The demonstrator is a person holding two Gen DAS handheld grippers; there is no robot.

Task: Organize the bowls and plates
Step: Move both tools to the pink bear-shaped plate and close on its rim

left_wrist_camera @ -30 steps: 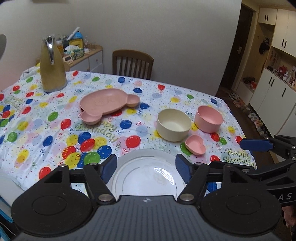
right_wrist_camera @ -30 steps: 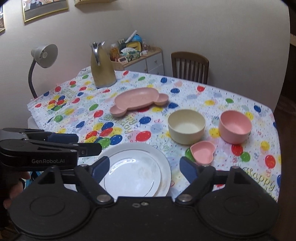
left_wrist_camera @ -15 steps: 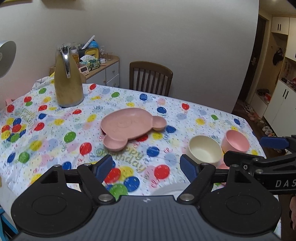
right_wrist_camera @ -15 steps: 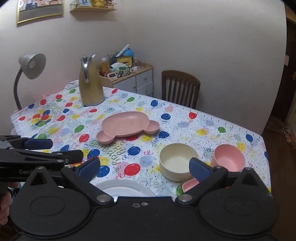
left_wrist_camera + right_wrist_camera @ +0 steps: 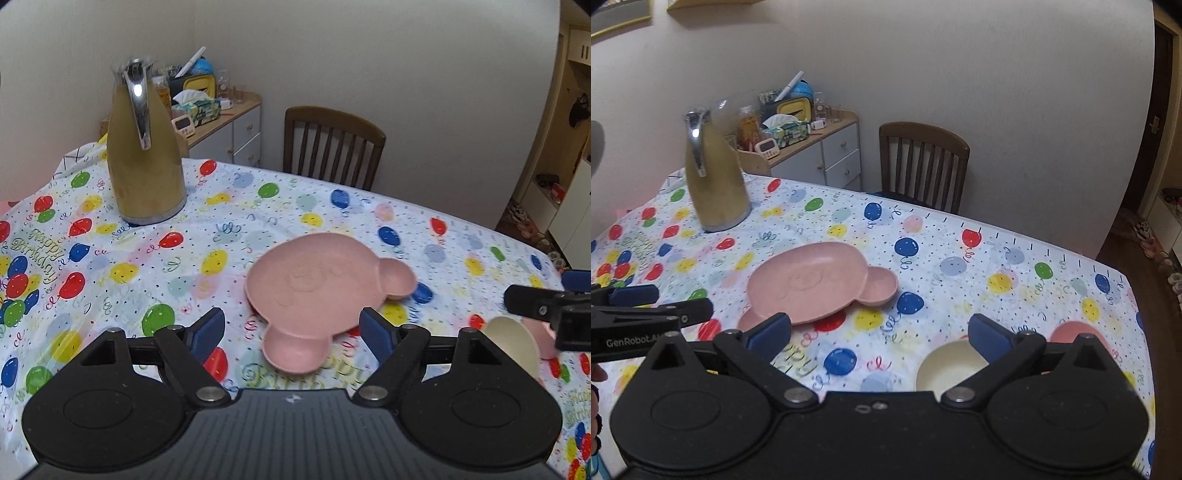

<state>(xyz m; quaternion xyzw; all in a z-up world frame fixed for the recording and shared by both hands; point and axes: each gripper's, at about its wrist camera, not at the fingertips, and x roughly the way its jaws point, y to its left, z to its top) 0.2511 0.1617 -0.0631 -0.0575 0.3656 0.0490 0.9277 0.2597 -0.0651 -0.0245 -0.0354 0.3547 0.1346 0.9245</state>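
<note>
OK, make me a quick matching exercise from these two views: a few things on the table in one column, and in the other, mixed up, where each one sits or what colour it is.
Things:
1. bear-shaped plate
2. thermos jug
3. cream bowl
4. wooden chair

Descriptions:
A. at the table's far edge, by the wall
B. pink, lying mid-table
C. tall and yellow, standing at the far left
D. pale, partly hidden behind the right gripper

Pairs: 1-B, 2-C, 3-D, 4-A
</note>
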